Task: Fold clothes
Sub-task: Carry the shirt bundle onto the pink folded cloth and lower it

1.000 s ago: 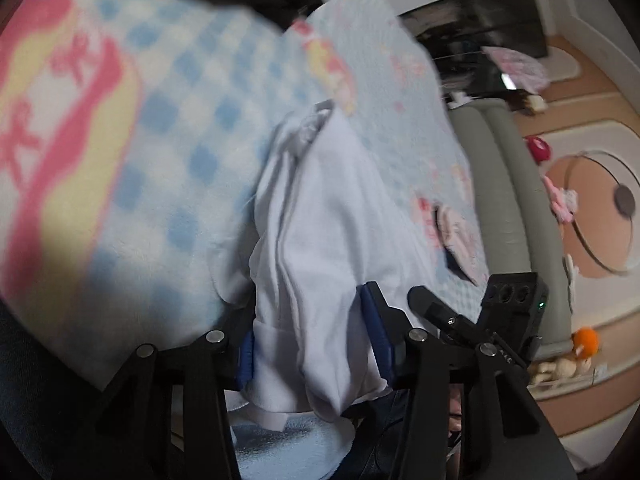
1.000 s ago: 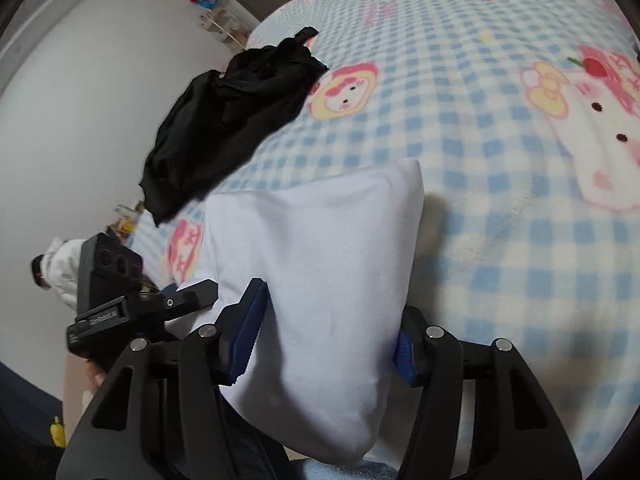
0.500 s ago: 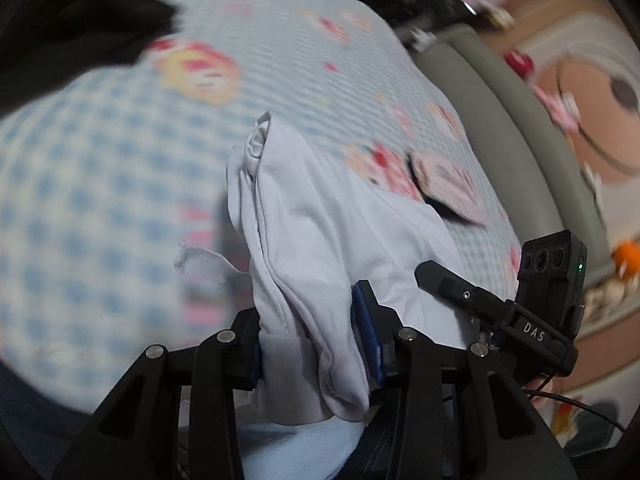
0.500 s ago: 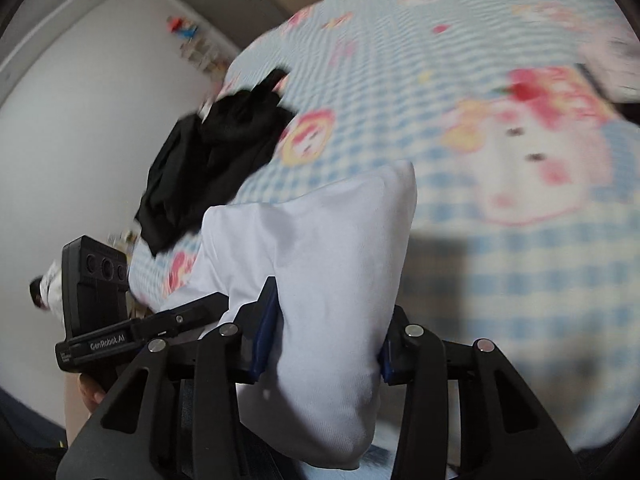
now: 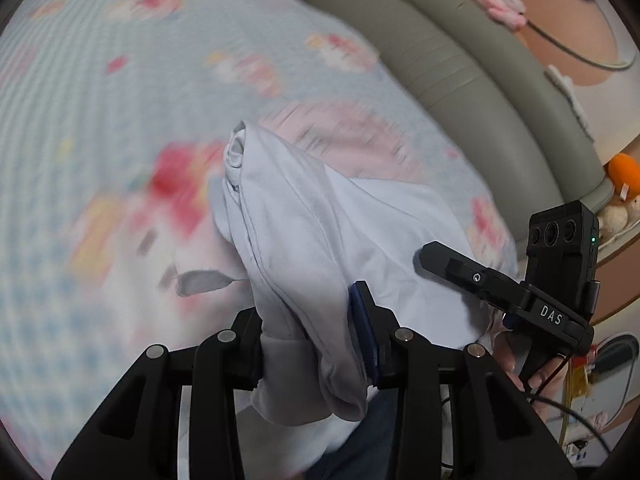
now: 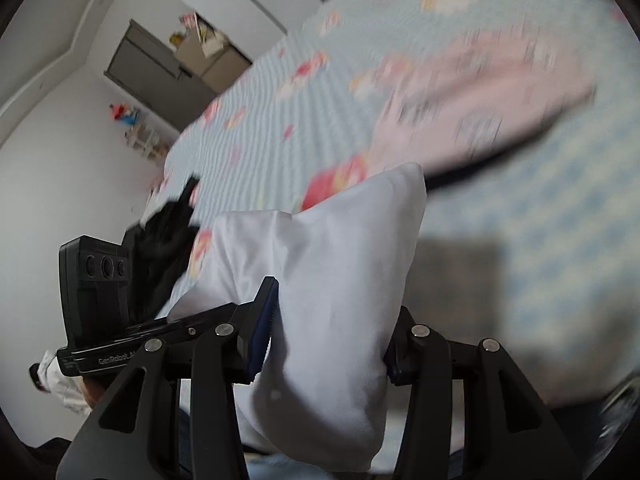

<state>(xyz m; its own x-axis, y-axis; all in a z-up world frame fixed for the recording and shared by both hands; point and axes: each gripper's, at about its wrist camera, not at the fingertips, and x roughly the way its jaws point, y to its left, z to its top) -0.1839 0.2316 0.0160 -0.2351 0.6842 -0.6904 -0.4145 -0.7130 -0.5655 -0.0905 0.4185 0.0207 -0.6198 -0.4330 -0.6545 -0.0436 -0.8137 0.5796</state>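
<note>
A folded white garment (image 5: 320,232) hangs between both grippers above the bed. My left gripper (image 5: 308,336) is shut on one bunched end of it. My right gripper (image 6: 328,332) is shut on the other end (image 6: 332,272), which stands up between its fingers. The right gripper also shows in the left wrist view (image 5: 520,296) at the right, and the left gripper shows in the right wrist view (image 6: 104,304) at the left. A pale pink garment (image 6: 480,96) lies on the bed beyond the white one; it also shows in the left wrist view (image 5: 348,140).
A blue checked blanket with pink cartoon prints (image 5: 100,100) covers the bed. A black garment (image 6: 164,248) lies heaped at the bed's left. A grey padded bed edge (image 5: 480,80) runs along the right, with toys (image 5: 624,168) on the floor beyond it.
Both grippers have swung across the bed with the white garment still held. The pink garment has come into view ahead. The black heap has slid off to the left.
</note>
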